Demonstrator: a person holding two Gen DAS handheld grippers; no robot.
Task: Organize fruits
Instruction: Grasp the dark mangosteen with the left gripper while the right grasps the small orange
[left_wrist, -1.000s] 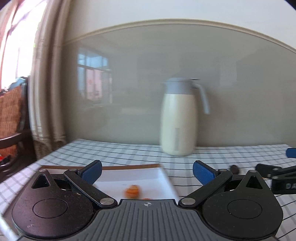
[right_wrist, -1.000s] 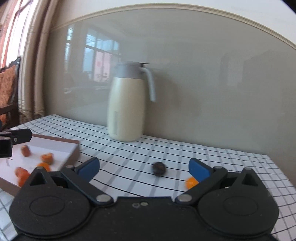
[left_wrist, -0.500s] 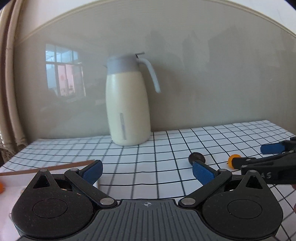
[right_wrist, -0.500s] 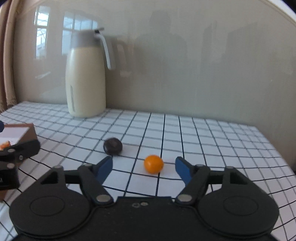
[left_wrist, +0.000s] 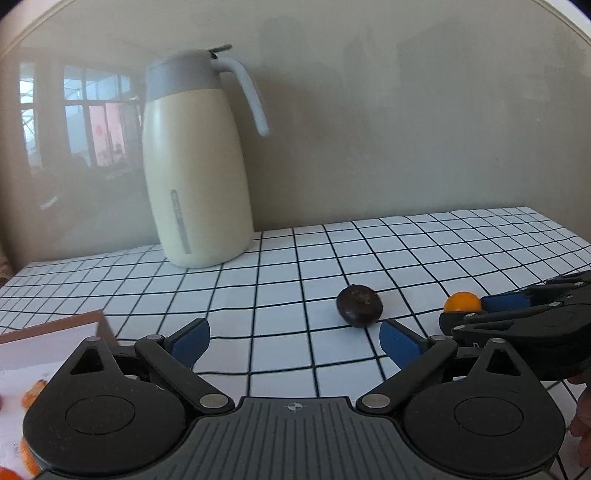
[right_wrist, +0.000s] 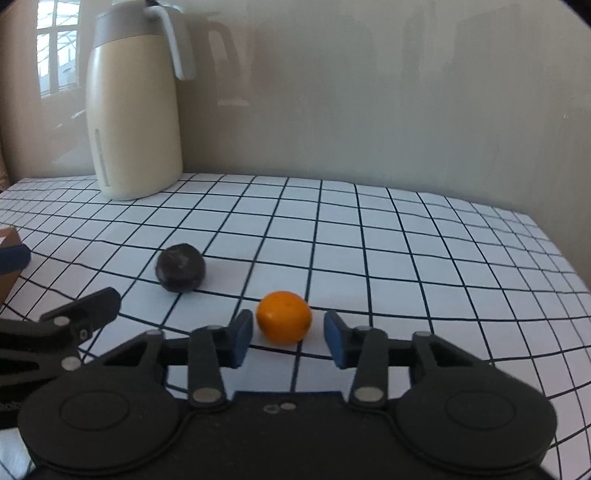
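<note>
A small orange fruit (right_wrist: 283, 317) lies on the checked tablecloth between the blue pads of my right gripper (right_wrist: 288, 338), which is open around it with gaps on both sides. It also shows in the left wrist view (left_wrist: 462, 302). A dark round fruit (right_wrist: 181, 267) lies left of it and shows just ahead of my left gripper's right pad (left_wrist: 359, 306). My left gripper (left_wrist: 295, 341) is open and empty. A white tray with a brown rim (left_wrist: 55, 328) holds orange fruit pieces (left_wrist: 33, 393) at the left.
A cream jug with a grey lid and handle (left_wrist: 195, 162) stands at the back by the glossy wall; it also shows in the right wrist view (right_wrist: 135, 107). The table's right edge (right_wrist: 554, 240) drops off at the right.
Both grippers swung right, away from the tray. My right gripper moved down and forward, its pads narrowing around the orange fruit. My left gripper came closer to the dark fruit.
</note>
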